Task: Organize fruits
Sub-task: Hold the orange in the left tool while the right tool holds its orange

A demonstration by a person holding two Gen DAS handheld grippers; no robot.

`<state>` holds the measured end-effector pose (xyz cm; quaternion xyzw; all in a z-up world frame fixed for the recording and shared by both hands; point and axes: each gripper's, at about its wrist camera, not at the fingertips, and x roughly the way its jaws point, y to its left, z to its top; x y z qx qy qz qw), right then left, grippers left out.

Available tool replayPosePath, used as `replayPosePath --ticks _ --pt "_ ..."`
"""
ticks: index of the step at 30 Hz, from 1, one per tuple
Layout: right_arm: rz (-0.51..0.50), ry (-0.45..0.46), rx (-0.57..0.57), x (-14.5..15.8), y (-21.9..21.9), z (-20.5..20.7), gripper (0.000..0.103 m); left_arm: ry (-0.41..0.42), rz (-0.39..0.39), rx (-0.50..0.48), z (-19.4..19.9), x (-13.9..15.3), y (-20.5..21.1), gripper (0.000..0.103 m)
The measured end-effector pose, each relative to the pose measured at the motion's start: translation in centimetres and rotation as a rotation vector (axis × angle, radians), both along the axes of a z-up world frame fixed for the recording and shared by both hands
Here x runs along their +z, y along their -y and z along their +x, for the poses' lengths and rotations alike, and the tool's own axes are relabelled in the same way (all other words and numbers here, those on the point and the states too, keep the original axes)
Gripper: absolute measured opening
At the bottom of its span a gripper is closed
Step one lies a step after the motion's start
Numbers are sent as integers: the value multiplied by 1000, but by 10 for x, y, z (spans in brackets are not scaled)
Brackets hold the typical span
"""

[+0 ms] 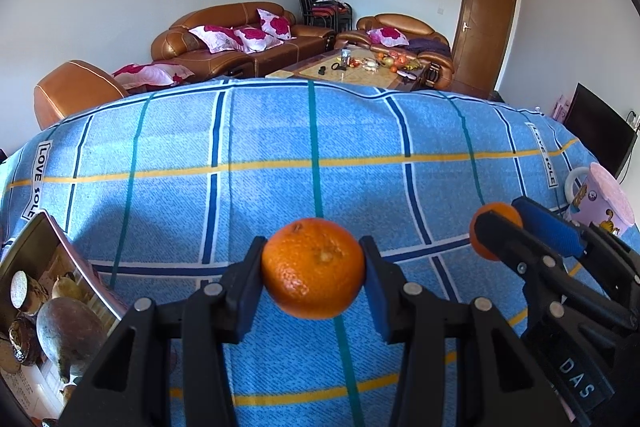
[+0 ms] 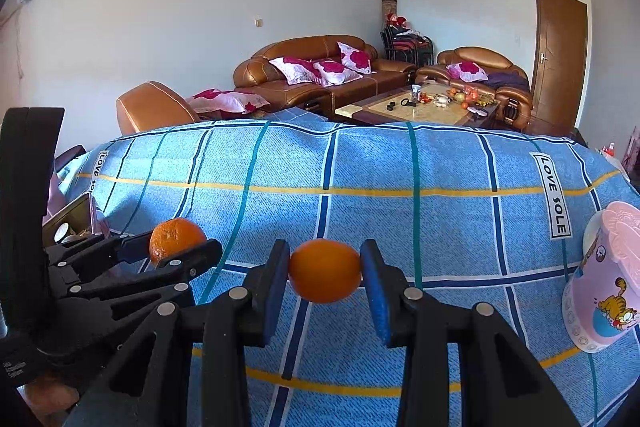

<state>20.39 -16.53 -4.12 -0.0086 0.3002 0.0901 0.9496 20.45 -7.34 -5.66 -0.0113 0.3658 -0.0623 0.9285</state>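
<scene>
The left gripper (image 1: 314, 269) has its jaws closed on a dimpled orange (image 1: 314, 269), the blue pads pressed against its two sides, and the fruit hangs clear above the blue checked cloth (image 1: 240, 187) that covers the surface. The right gripper (image 2: 325, 277) likewise has its jaws clamped on a smoother, smaller orange (image 2: 325, 277), also lifted off the cloth. The two grippers sit side by side, each visible in the other's wrist view, with the right-hand fruit a little farther forward. Taking the dimpled orange as the landmark, an open box (image 1: 52, 291) lies to its left at the near edge of the cloth, and it already holds a large greenish-brown fruit (image 1: 70, 335) plus a few round pieces, possibly cut ones, that are too distorted to name. To the right of the dimpled orange, past the right gripper, a pink cartoon mug (image 2: 604, 283) stands on the cloth. Judging from this, the sorting is partly done: some fruit is already in the box, two oranges are in hand but not yet set down, and no other loose fruit shows on the cloth. What seems left is carrying both oranges to the box, probably the left one first since it is nearer.
</scene>
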Motion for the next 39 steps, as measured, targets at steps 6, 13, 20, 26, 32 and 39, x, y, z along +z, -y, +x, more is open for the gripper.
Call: replayPosePath --ticks 6,13,20,26,32,39 --pt "-10 26 -3 2 -3 -3 39 34 16 2 -2 4 5 47" --pt "-14 63 -5 4 -4 -13 39 65 21 4 -9 8 4 47" --pt "-20 99 -5 8 -5 -19 39 88 24 4 -14 9 5 47" --pt "-20 121 -8 9 -5 -21 39 120 36 1 -21 12 6 47" --pt "-18 148 -8 11 -4 -26 39 148 44 0 -26 15 8 47" --pt "-15 171 -9 13 -3 -30 39 174 45 2 -29 17 7 47"
